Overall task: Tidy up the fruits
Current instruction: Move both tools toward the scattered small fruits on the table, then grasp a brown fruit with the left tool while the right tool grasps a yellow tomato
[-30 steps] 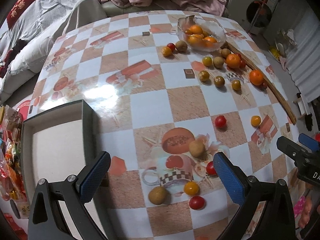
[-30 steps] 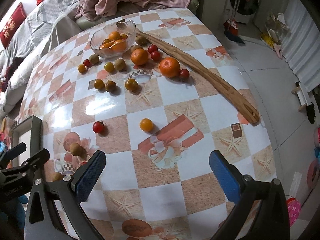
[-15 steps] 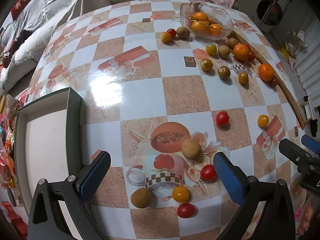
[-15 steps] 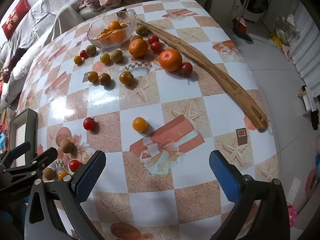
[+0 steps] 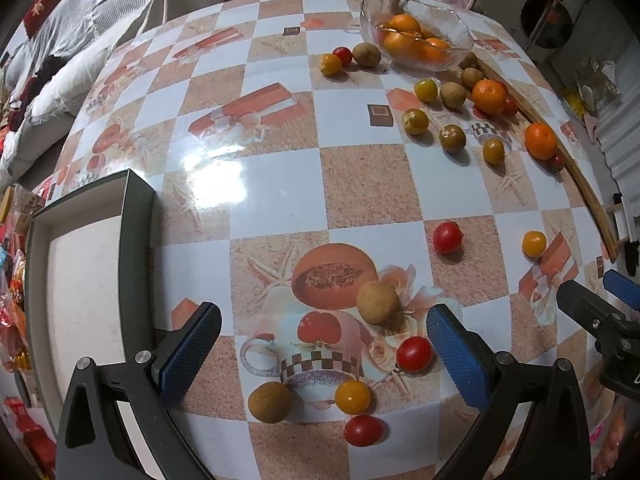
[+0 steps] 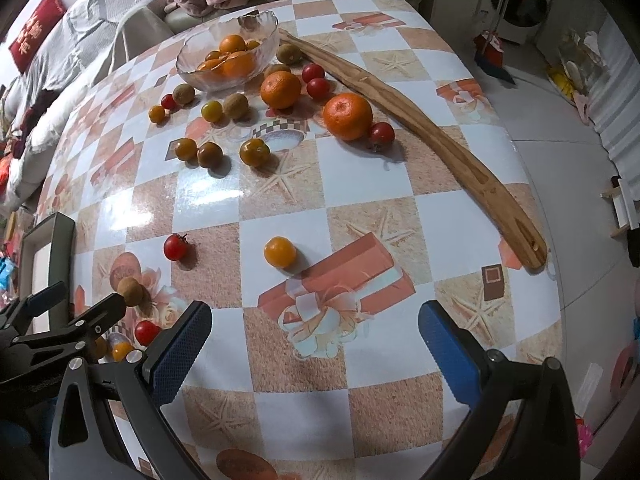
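Observation:
Small fruits lie scattered on a checked tablecloth. My left gripper [image 5: 324,344] is open and empty above a near cluster: a brown longan [image 5: 377,303], a red tomato [image 5: 414,354], a yellow tomato [image 5: 352,397], another longan [image 5: 269,402] and a red tomato [image 5: 363,430]. My right gripper [image 6: 316,340] is open and empty; a yellow tomato [image 6: 280,252] and a red tomato [image 6: 175,247] lie ahead of it. A glass bowl [image 6: 192,70] with oranges stands at the far side, with two loose oranges [image 6: 347,116] and more small fruits around it.
A dark box with a white inside [image 5: 80,280] stands at the table's left edge. A long curved wooden piece [image 6: 440,144] lies along the right side. Bedding and clothes are beyond the table. The table edge and floor are at the right.
Both grippers have moved forward and lower over the table, so the fruits look nearer. The jaws stay open. No fruit has moved.

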